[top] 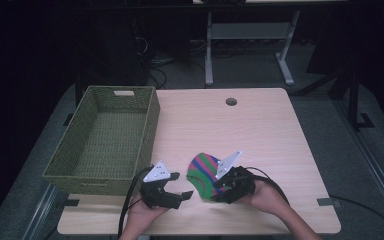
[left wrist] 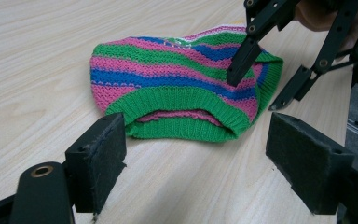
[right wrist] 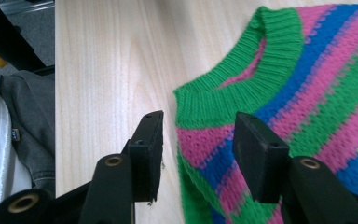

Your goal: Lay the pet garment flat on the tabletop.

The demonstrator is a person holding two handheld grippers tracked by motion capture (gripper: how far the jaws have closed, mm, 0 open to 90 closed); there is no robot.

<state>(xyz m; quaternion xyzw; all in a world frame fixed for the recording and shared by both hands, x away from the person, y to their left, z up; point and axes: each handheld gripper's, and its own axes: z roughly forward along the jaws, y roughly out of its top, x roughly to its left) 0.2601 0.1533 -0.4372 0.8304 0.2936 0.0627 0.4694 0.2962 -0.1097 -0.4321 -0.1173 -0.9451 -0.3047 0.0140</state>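
we see a knitted cap striped in green, pink and blue (top: pixel 206 175) lying flat on the pale wooden desk (top: pixel 260 135), near the front edge and a little right of the middle. our left tool (top: pixel 177 186) sits just left of the cap with its jaws spread wide and nothing between them; in the left gripper view (left wrist: pixel 196 154) the two black padded jaws frame the cap's green ribbed opening (left wrist: pixel 182 105), which faces them and lies a short way beyond, apart from both pads. our right tool (top: pixel 219 186) is at the near right edge of the cap; in the right gripper view (right wrist: pixel 198 154) its jaws stand partly apart, one over bare wood just beside the cap's border and the other above the striped knit, and neither pad presses on the cloth. no earlier look lets us say more of their spread. a woven olive-green rectangular basket (top: pixel 147 131) stands on the far left part of the desk, well apart from the cap, its near corner close to our left hand (top: pixel 145 212). our right hand (top: pixel 270 197) holds its tool from the right
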